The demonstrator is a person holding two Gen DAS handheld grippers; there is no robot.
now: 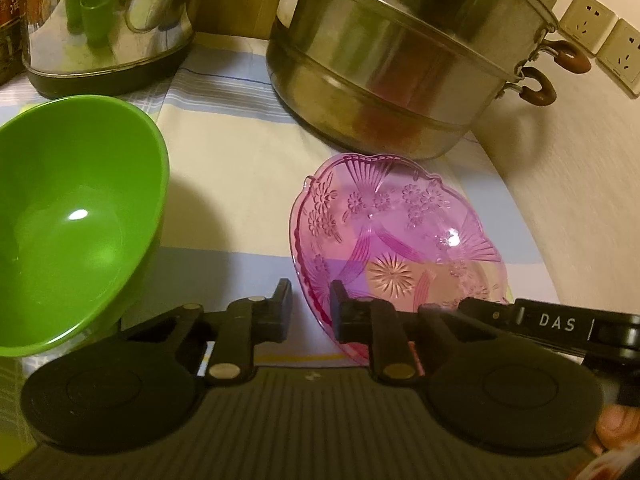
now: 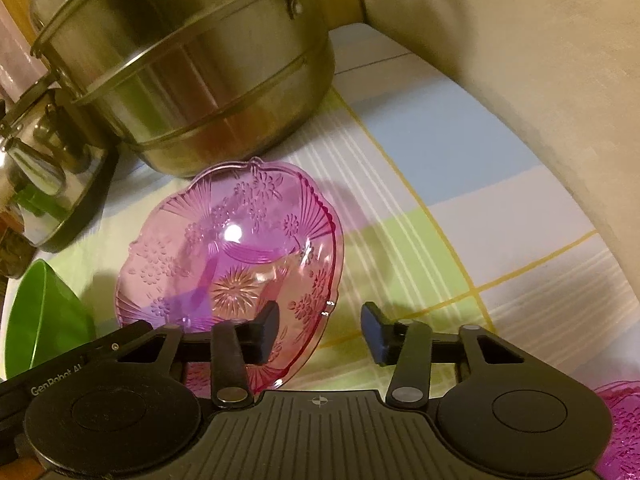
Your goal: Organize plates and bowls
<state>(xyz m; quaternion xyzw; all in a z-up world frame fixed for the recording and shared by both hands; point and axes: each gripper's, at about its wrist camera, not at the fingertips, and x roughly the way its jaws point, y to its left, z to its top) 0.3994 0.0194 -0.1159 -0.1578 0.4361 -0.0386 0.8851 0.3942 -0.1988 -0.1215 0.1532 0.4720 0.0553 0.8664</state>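
**Two hand-held grippers at one pink plate.**
My left hand-held gripper point(image 1: 311, 310) pinches the near rim of the pink plate point(image 1: 394, 236), a scalloped, embossed clear dish at lower centre on the checked-cloth worktop point(image 1: 240, 160); my right hand-held gripper point(image 2: 319, 332) straddles its opposite rim, spread. The slick rim may slip; the smooth green bowl point(image 1: 72, 216) sits lower left.

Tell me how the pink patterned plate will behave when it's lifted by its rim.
The pink plate looks like thin, rigid moulded plastic or glass, so it probably stays stiff. Its glossy, see-through surface suggests it may slip between narrow pads. Held only at the scalloped edge by the left gripper, it could tilt or pivot.
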